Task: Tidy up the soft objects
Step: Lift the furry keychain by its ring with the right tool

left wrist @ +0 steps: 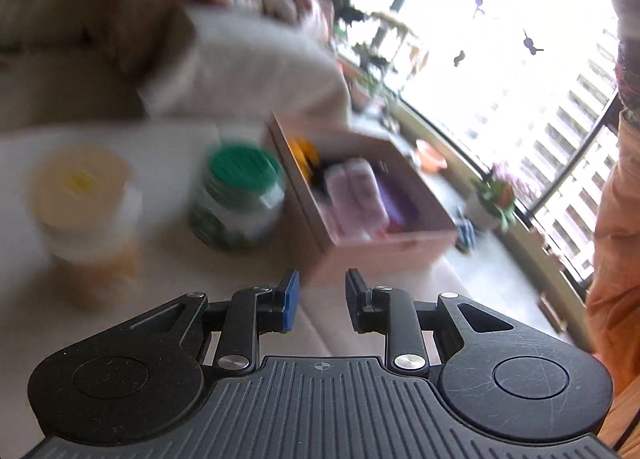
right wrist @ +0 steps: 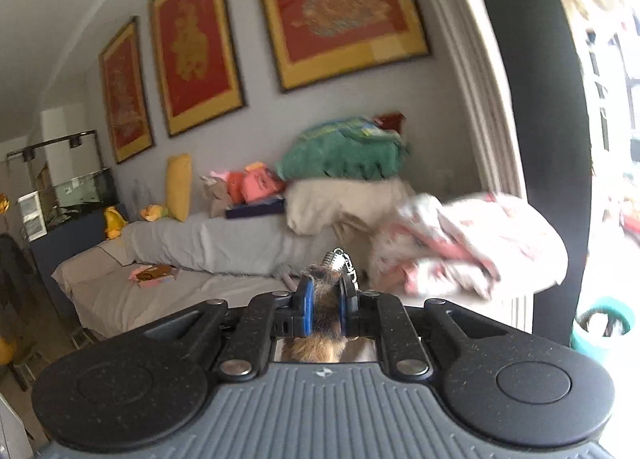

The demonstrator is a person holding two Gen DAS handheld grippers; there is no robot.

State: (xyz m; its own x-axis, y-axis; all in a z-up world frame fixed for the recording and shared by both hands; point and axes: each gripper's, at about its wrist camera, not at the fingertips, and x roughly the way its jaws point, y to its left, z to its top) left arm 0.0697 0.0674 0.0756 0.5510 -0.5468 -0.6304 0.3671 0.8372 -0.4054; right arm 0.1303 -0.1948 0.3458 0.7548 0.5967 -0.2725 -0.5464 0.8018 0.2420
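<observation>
The right gripper (right wrist: 325, 301) was clenched on a brown furry charm (right wrist: 325, 291); its long axis ran along the fingers, metal clasp (right wrist: 340, 259) toward 12 o'clock. The left gripper (left wrist: 322, 299), released, faced a cardboard box (left wrist: 384, 255) at 12 o'clock.

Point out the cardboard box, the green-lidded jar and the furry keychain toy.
cardboard box (left wrist: 384, 255): left wrist view, on its near outer wall.
green-lidded jar (left wrist: 240, 169): left wrist view, on top of its lid.
furry keychain toy (right wrist: 325, 295): right wrist view, on the fur between the right hand-held gripper's pads.
</observation>
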